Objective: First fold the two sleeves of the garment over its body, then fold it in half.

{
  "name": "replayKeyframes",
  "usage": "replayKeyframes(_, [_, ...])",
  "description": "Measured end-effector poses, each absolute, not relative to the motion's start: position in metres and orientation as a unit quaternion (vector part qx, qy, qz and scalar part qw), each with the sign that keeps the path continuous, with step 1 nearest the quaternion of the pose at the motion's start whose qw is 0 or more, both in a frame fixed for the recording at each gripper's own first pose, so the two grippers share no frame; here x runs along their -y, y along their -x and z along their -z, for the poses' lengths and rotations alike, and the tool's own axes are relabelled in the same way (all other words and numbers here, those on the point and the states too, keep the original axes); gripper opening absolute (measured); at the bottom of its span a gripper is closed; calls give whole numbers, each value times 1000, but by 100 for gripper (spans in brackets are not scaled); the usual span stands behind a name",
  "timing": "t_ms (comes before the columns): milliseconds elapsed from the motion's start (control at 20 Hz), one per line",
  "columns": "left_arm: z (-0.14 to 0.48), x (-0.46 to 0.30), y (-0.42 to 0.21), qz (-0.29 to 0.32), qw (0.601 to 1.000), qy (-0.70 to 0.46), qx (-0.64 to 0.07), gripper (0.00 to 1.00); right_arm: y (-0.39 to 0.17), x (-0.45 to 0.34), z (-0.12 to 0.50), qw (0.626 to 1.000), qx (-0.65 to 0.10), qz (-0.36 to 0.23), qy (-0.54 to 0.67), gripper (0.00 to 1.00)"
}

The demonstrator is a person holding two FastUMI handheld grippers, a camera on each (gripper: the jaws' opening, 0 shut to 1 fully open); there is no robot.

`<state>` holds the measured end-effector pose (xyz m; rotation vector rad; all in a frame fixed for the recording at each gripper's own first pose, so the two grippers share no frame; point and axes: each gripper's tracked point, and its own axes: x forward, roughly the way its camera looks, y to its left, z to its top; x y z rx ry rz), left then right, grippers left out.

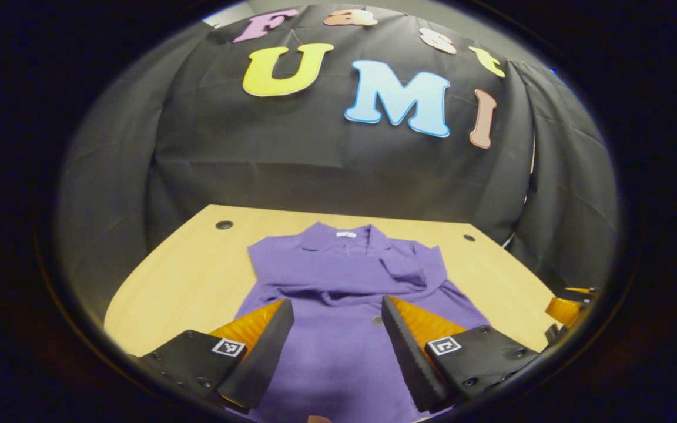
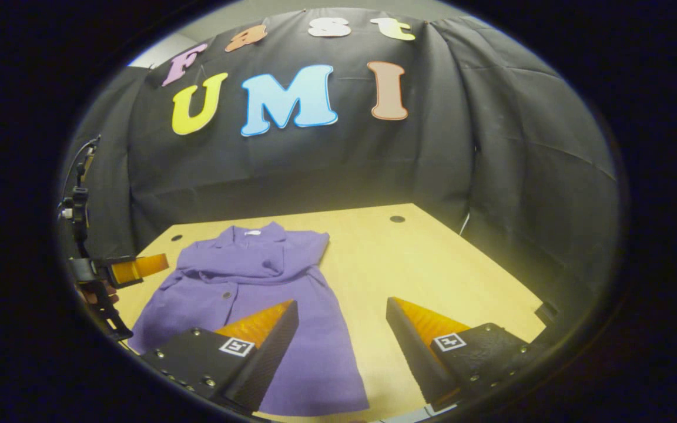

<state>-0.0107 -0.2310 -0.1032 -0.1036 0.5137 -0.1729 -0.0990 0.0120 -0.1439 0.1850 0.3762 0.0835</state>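
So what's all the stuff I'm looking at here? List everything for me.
Garment: one, purple, collared, lying flat on the table with its collar toward the wall and both sleeves folded across its chest.
Table: one, light wood, with small dark round holes near its far corners.
Cloth wall: one, black, behind and beside the table.
Left claw: one, open, hovering over the garment's lower half.
Right claw: one, open, above the garment's right edge and bare table.
Hand: one, at the left edge of the right gripper view, holding the left claw.
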Motion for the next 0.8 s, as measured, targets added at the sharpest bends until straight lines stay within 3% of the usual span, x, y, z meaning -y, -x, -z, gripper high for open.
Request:
replayKeyframes(100, [110, 209, 32, 80, 961, 50, -261, 99, 109, -21, 154, 976, -196, -42, -87, 95])
replayKeyframes(200, [115, 188, 51, 74, 960, 52, -265, 94, 116, -29, 163, 974, -206, -42, -84, 95])
replayKeyframes(800, [194, 96, 156, 56, 934, 22, -352, 94, 146, -43, 225, 951, -293, -32, -91, 95])
